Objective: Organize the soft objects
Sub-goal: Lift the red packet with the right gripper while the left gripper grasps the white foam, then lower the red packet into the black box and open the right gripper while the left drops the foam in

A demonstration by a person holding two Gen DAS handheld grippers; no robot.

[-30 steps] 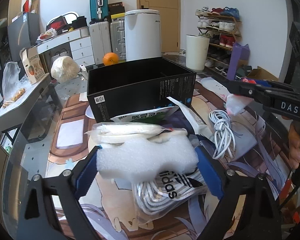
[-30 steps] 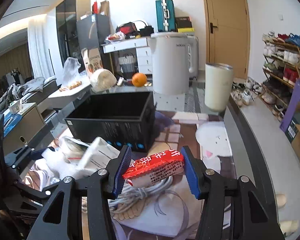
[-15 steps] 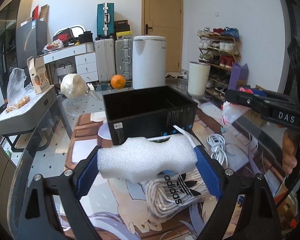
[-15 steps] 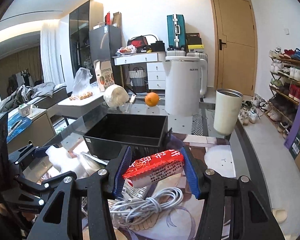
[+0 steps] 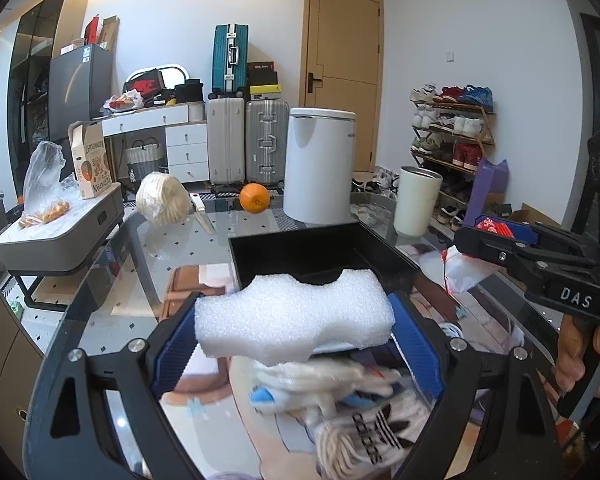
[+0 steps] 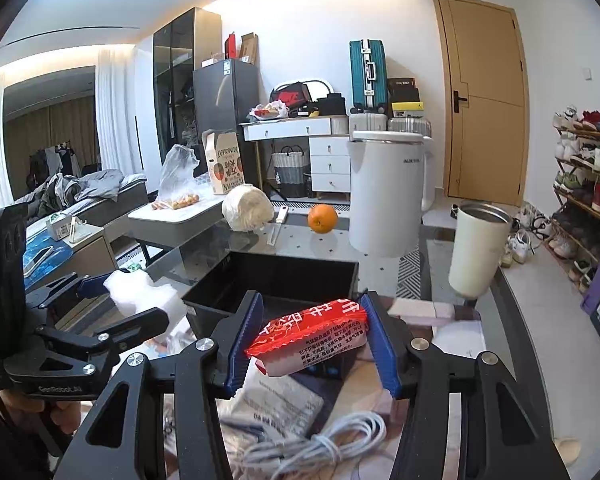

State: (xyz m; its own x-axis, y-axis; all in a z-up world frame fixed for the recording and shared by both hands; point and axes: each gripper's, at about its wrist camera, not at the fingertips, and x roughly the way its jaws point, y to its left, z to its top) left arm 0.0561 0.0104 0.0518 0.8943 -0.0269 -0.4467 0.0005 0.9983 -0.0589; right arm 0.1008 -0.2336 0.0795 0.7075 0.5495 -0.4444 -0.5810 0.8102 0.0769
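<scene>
From the left wrist camera, the left gripper is clamped on a white foam block, its blue pads pressing the block's two ends so that it hangs clear of the table, in front of the open black box. Below the block lie a bundle of white cord in an Adidas-printed bag and some blurred white and blue items (too smeared to name) on the glass table. Beyond the box stand a white kettle, a cream tumbler, an orange and a pale round bundle. At the right edge the right gripper reaches in, held by a hand, with a red packet showing between its blue pads. From the right wrist camera, the right gripper is closed on that red and white packet, gripped by its two ends and lifted off the table, just in front of the black box, whose inside looks bare. Under the packet lie a white printed pouch and a coil of white cable. At the left the left gripper appears with the foam block in its pads, near the box's left corner. The kettle, tumbler and orange stand farther back on the table.
</scene>
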